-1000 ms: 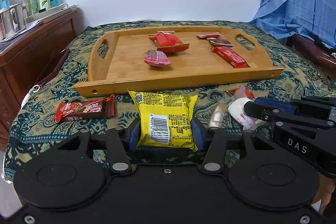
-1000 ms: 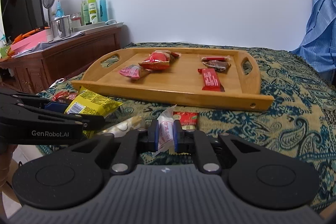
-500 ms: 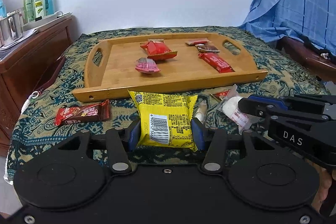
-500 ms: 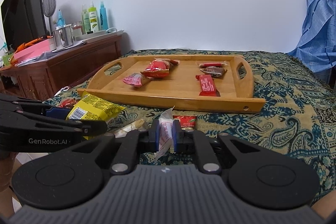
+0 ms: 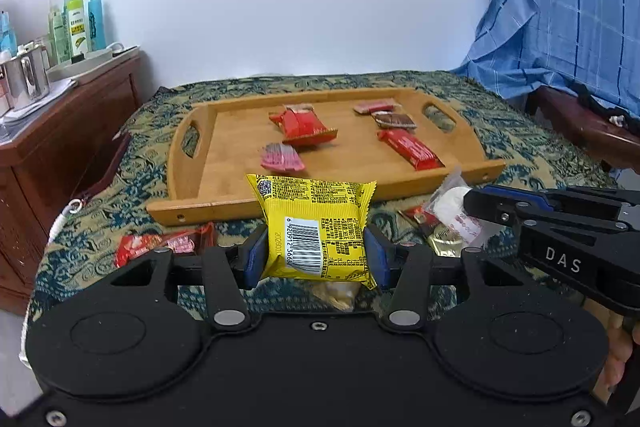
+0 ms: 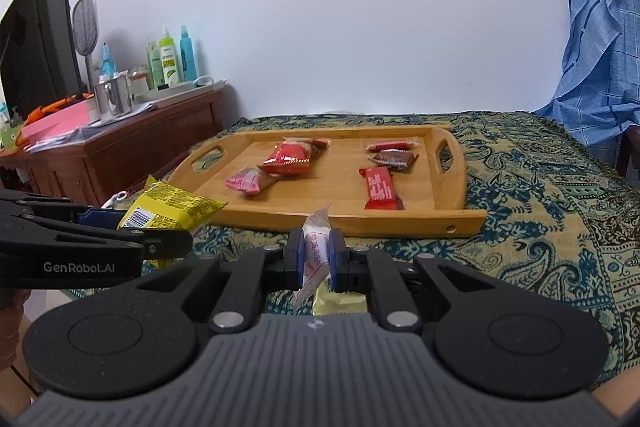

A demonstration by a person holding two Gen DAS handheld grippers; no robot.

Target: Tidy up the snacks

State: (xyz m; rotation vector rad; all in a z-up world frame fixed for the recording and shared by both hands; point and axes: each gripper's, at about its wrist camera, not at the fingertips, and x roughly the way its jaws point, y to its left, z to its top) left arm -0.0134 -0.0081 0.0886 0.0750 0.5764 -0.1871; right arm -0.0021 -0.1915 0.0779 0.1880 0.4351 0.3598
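Tray [image 6: 460, 223] near edge just beyond both held pkts.

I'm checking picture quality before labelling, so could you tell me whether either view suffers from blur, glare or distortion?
Left wrist view: sharp, even light, the barcode on the yellow packet is readable; fisheye bends the tray. Right wrist view: equally sharp, no glare, dark corners from the lens, and the wall edge curves at right.
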